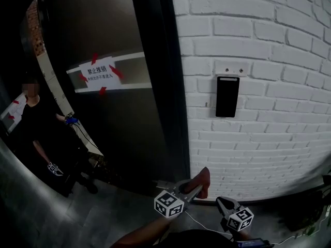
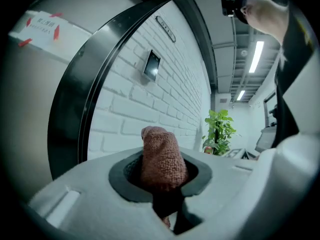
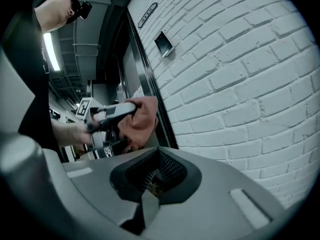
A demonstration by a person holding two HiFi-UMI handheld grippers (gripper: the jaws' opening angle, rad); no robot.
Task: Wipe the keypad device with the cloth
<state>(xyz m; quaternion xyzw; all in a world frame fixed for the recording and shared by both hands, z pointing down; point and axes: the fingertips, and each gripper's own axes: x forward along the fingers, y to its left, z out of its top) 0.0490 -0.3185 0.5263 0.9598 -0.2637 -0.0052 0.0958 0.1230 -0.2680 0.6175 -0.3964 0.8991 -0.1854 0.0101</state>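
On the far left a dark glass door (image 1: 119,118) carries a paper notice (image 1: 98,74) fixed with red tape. Its large line appears to read 禁止推销; the smaller line beneath is too small to read. A person in dark clothes (image 1: 36,133) shows at the door's left edge.

To the right of the black door frame (image 1: 170,87) is the white brick wall (image 1: 279,45). The keypad device (image 1: 227,96), a plain black slab with no print that I can read, is mounted there close to the wall's left edge, with its long axis upright. In the gripper views a narrow plaque (image 2: 165,28) sits higher on the wall, its writing illegible.

Low in the head view, the left gripper (image 1: 195,190) has its jaws pinched on a reddish-brown cloth (image 1: 202,181), and a rounded fold stands out past the tips. The right gripper (image 1: 222,201) sits just to its right and a little lower. Its jaws look pressed together with nothing between them.

The keypad lies well above the cloth and slightly to the right, with bare brick between the two. The left gripper seems the nearer and is already aimed up the wall, so the move it calls for looks like a lift up and rightward, then strokes along the slab's height. A potted plant (image 2: 218,129) stands farther along the wall's foot.
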